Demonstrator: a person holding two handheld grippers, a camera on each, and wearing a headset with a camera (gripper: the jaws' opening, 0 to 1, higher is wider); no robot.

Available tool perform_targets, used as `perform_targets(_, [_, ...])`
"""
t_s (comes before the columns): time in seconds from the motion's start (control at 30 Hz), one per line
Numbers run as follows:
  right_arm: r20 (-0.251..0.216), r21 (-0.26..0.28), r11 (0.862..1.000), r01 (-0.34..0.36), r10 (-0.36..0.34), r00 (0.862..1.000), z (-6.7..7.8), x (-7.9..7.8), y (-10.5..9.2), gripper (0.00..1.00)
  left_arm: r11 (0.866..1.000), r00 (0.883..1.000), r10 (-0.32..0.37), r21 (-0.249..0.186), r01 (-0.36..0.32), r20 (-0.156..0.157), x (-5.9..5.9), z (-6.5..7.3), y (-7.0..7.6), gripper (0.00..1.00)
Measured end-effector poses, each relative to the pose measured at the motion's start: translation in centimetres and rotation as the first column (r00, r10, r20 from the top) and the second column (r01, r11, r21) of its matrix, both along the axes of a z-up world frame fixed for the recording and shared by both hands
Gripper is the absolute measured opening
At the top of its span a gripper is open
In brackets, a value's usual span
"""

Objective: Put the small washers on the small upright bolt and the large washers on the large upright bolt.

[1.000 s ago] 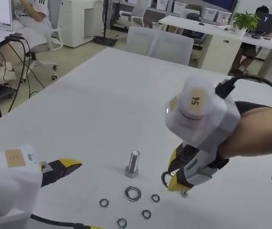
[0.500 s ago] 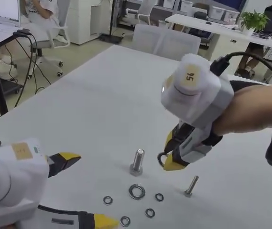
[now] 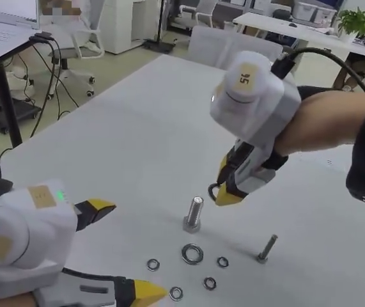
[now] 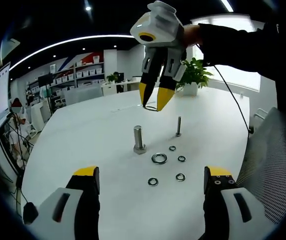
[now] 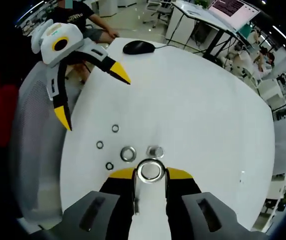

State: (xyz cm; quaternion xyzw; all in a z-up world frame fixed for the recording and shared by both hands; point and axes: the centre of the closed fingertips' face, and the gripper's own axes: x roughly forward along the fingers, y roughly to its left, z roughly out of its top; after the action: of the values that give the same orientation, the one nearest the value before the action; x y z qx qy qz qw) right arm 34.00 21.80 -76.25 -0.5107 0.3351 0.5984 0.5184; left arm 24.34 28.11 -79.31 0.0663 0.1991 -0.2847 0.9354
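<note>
Carried up from beside the small bolt [image 3: 266,248] to the large bolt [image 3: 195,214] within the last second: a large washer [image 3: 214,190] clamped in the right tool [image 3: 224,192].
Head view: the washer is held just beside the bolt's top, while a second large washer [image 3: 192,254] and four small washers [image 3: 209,283] lie flat on the desk [image 3: 137,141]; the left tool [image 3: 121,249] is seen with jaws apart. Left gripper view: the ring hangs under yellow tips, above the bolt. Right gripper view: the bright, smooth steel ring is pinched by its rim, hole free, with the bolt head just beyond. It is judged light, stiff and slippery, best taken by the edge.
</note>
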Motion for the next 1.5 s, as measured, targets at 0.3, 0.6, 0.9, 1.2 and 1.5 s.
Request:
perform_targets(0.3, [-0.023, -0.015, 1.0, -0.021, 0.021, 1.0, -1.4, 0.2, 1.2, 0.23, 1.0, 1.0, 0.005, -0.004, -0.005, -0.006, 0.0, -0.5, 0.0, 0.86])
perform_targets(0.6, [-0.043, -0.03, 0.999, -0.03, 0.028, 0.999, -2.7, 0.6, 1.7, 0.23, 1.0, 1.0, -0.001, 0.0, 0.001, -0.01, 0.1, -0.7, -0.2, 0.86])
perform_targets(0.9, [-0.058, -0.041, 0.998, -0.037, 0.034, 0.998, -3.6, 0.8, 2.1, 0.23, 1.0, 1.0, -0.014, 0.001, 0.014, -0.012, 0.2, -0.8, -0.6, 0.85])
perform_targets(1.2, [-0.067, -0.059, 0.998, -0.036, 0.032, 0.997, -4.3, 1.0, 1.9, 0.23, 1.0, 1.0, -0.015, -0.003, 0.015, -0.018, 0.2, -1.0, -0.6, 0.84])
perform_targets(1.5, [-0.078, -0.073, 0.997, -0.038, 0.032, 0.996, -5.1, 1.2, 1.8, 0.23, 1.0, 1.0, -0.016, -0.007, 0.016, -0.022, 0.4, -1.1, -0.7, 0.84])
